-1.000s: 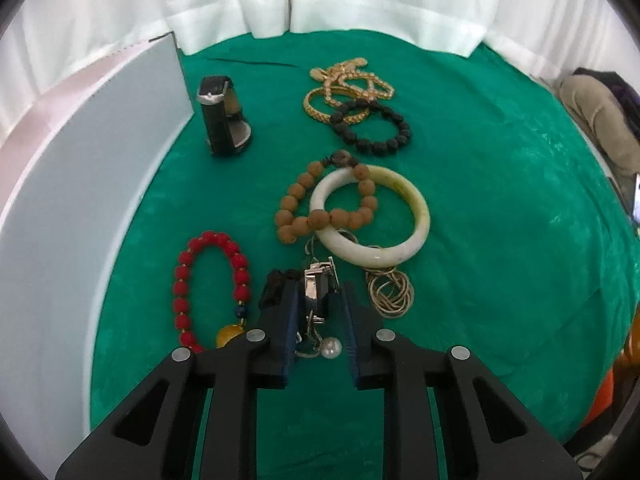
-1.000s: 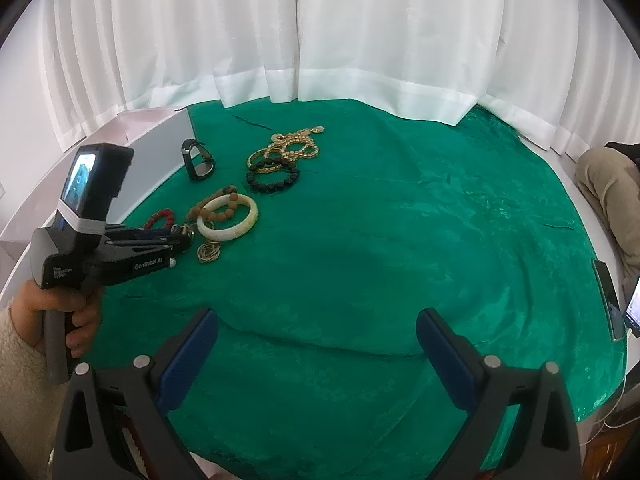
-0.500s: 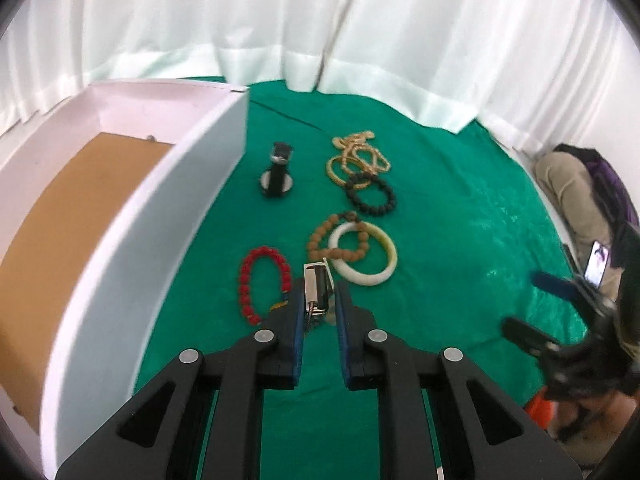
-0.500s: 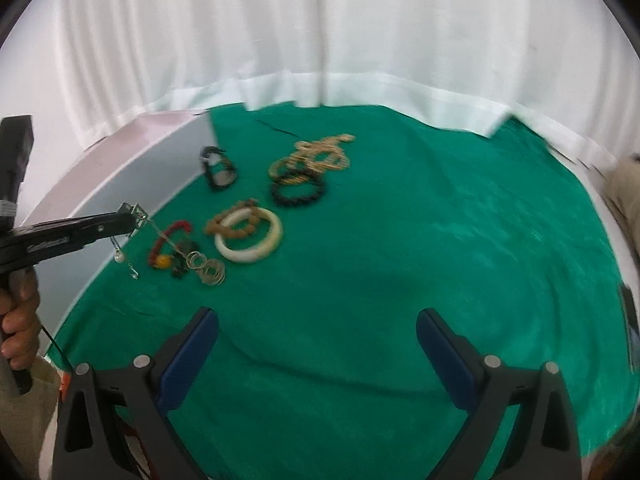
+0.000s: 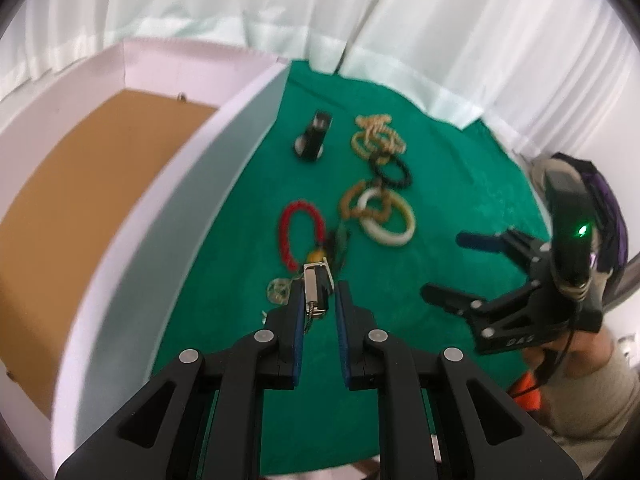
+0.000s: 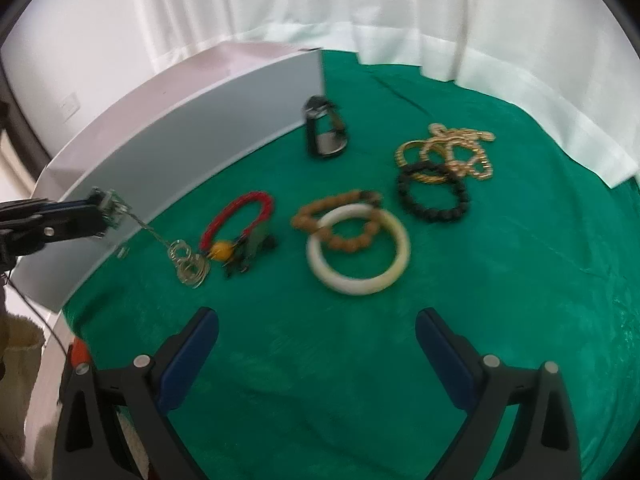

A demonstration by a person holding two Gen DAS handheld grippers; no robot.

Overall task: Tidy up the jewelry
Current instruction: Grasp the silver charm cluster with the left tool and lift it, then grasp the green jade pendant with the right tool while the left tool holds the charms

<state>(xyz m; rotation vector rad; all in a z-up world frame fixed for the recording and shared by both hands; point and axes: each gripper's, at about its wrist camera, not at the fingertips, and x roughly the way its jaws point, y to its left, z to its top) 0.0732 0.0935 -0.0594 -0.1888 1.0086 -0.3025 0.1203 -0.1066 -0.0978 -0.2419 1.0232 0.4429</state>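
My left gripper (image 5: 318,300) is shut on the silver clasp (image 5: 314,292) of a chain. In the right wrist view the left gripper (image 6: 100,212) holds it up beside the white box wall (image 6: 180,148), and the chain slants down to its wire rings (image 6: 188,264) on the green cloth. A red bead bracelet (image 6: 232,212), a white bangle (image 6: 352,284) and a brown bead bracelet (image 6: 336,220) lie just beyond. My right gripper (image 6: 316,320) hovers open and holds nothing, in front of the bangle; it also shows at the right of the left wrist view (image 5: 452,268).
The open white box with a brown floor (image 5: 80,200) fills the left side. Farther back lie a black bead bracelet (image 6: 432,196), tangled gold chains (image 6: 448,152) and a black watch (image 6: 324,132). White curtains ring the green cloth (image 6: 400,360). A person's sleeve (image 5: 580,392) is at the right.
My left gripper rose and swung toward the box with the clasp, drawing the chain and rings across the cloth. My right gripper dropped and moved in close to the bangle.
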